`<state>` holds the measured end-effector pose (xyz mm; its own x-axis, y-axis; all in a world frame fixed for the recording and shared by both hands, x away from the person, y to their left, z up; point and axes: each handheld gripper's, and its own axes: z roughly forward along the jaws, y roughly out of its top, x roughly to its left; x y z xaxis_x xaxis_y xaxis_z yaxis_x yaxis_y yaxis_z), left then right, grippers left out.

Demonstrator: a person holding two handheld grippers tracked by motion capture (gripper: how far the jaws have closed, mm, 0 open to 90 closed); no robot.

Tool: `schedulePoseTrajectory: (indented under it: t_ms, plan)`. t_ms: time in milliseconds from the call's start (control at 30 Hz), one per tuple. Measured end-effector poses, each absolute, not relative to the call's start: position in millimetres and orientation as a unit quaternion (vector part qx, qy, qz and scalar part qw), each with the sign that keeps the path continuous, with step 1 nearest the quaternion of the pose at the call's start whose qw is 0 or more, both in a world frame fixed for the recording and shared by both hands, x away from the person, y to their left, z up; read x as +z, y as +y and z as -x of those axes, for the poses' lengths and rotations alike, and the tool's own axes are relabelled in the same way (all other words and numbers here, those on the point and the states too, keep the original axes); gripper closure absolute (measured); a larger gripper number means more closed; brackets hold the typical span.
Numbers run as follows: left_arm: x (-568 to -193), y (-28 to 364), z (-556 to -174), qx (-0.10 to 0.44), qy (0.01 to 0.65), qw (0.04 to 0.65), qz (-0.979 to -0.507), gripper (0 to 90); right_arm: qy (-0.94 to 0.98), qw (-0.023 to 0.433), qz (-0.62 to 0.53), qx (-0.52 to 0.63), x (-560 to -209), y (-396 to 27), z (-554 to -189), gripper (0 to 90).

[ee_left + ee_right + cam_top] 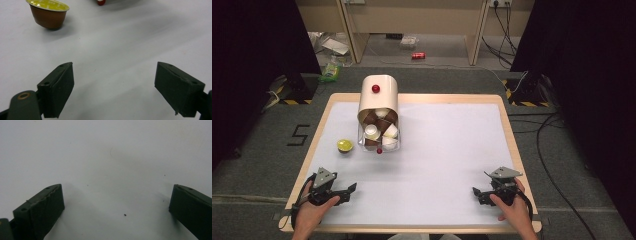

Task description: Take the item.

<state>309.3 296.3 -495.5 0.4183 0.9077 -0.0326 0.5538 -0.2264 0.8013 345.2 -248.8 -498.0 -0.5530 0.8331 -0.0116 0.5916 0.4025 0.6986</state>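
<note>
The table (452, 150) carries a white work surface inside a light wooden rim. A "5" is marked in black on the grey floor (298, 134) left of the table.

A cream capsule dispenser (378, 102) stands at the far left-centre of the table, with a red knob (375, 88) on top. Its clear lower bin (378, 142) holds brown and white capsules. No label on the dispenser is legible.

The left gripper (348, 192) rests at the near left corner, jaws spread apart, holding nothing. The right gripper (478, 194) rests at the near right corner, jaws likewise apart and empty.

One loose brown capsule (48, 13) with a yellow foil lid lies just left of the bin. Print on the lid is unreadable.
</note>
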Motion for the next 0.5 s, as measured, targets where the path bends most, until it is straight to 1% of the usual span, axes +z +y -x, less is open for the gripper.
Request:
schedulePoseTrajectory:
  t_ms: [500]
  plan:
    - [-503, 294, -299, 0.226, 0.483, 0.381, -0.755, 15.7, 0.817, 0.183, -0.436, 0.33, -498, -249, -345, 0.4]
